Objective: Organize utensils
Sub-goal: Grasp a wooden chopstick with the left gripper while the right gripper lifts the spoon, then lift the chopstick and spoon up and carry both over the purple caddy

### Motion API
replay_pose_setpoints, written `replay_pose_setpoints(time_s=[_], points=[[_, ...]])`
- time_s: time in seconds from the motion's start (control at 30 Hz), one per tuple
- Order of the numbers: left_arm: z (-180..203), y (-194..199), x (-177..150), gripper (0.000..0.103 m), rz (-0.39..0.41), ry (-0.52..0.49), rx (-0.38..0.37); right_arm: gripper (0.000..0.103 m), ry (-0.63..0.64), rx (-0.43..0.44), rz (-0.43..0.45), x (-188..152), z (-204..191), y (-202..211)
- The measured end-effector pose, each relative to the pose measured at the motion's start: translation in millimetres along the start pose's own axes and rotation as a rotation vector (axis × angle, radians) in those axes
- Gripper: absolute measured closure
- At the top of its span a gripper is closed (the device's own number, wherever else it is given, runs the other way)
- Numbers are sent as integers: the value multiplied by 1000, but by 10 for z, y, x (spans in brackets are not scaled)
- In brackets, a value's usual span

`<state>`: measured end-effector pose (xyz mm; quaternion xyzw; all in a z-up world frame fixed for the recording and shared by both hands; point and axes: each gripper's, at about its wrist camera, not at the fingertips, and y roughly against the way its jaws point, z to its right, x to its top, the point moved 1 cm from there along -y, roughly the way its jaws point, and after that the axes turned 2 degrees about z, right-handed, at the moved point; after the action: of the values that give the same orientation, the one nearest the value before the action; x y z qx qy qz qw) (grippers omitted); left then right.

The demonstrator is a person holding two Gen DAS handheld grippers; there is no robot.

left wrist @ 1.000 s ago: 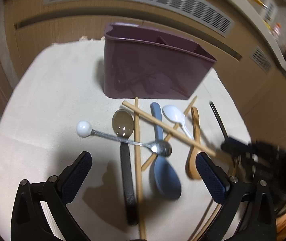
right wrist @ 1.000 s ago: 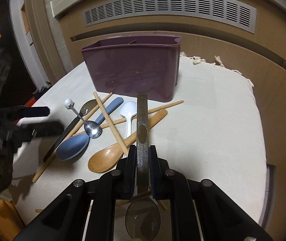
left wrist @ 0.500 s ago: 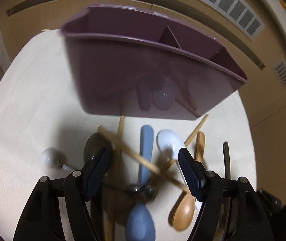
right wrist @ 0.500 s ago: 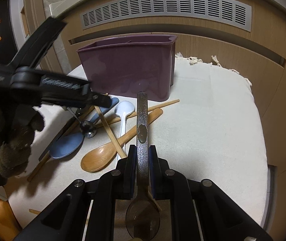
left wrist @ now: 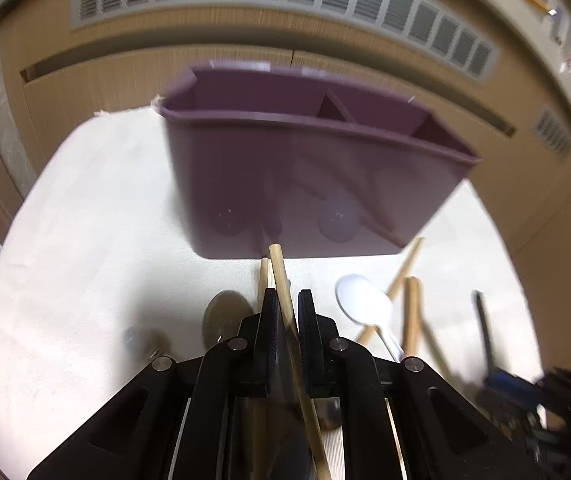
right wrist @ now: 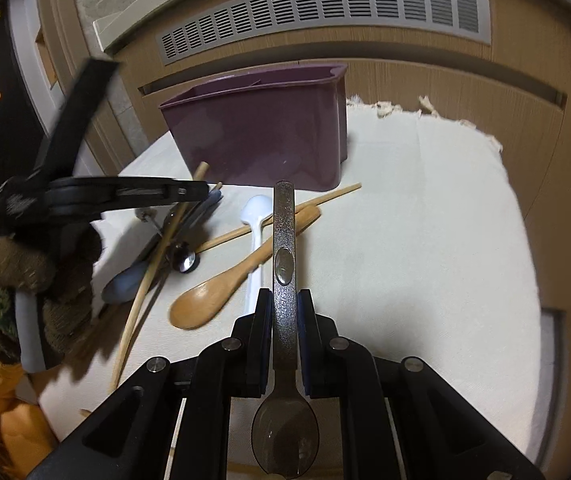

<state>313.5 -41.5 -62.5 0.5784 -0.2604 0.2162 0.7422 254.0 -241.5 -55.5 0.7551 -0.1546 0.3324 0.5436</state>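
Left hand-held gripper (left wrist: 285,312) has closed on 1 chopstick (left wrist: 279,268).

Bench (right wrist: 425,240) covered by cream cloth (left wrist: 85,240), fringe at far edge. Purple caddy (right wrist: 261,140) upright at back. In front, loose pile: wooden spoon (right wrist: 225,284) across white spoon (right wrist: 255,216), chopstick (right wrist: 325,198) beneath both, blue spoon (right wrist: 125,280), small metal spoon (right wrist: 183,260) near it. Right half bare cloth.
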Motion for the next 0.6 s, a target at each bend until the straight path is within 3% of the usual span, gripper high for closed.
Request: replay_pose_setpoints(time_s=[0.2,0.6], points=[[36,756,-48,94,141,-38,-46,91,-14,35,40,119,-88,225],[119,1900,191,96,397,-98,-91,91,73,63,232,518,-493,1017]])
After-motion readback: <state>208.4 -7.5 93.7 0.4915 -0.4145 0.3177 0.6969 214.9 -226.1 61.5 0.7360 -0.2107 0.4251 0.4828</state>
